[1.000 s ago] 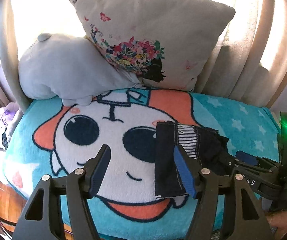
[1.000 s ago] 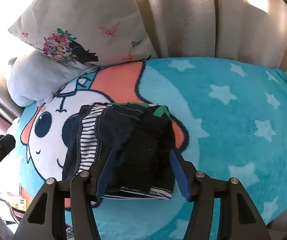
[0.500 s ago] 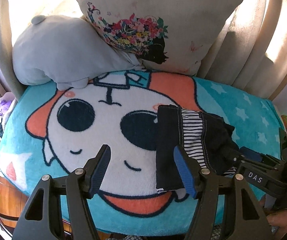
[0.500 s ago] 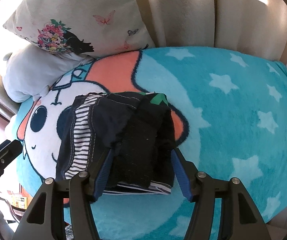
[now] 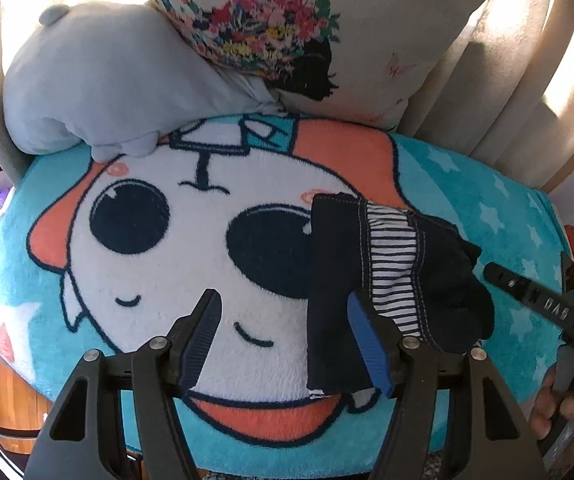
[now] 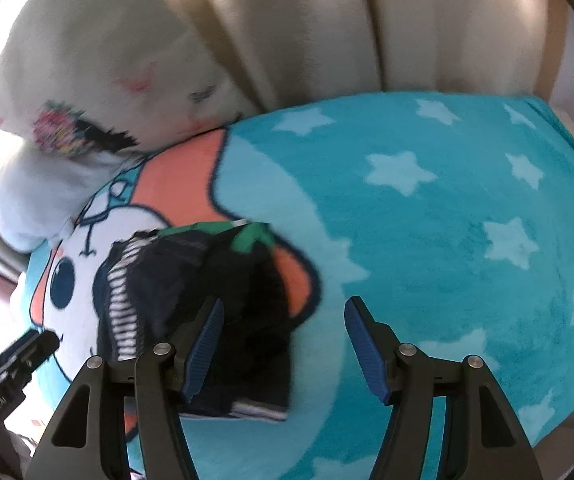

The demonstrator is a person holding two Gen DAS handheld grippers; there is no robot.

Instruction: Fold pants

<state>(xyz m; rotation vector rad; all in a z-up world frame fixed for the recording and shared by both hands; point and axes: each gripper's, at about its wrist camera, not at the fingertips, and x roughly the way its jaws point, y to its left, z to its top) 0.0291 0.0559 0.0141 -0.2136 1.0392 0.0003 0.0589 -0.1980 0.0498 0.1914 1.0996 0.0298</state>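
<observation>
R tongs [image 6: 283, 344] off pants [image 5: 383, 280]; "DAS"

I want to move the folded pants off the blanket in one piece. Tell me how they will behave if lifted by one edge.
The pants are soft cloth in loose stacked layers, so they would probably droop and unfold. They look small and thin, likely light. The plush blanket may grip them, so pushing could bunch the layers rather than slide them.
</observation>
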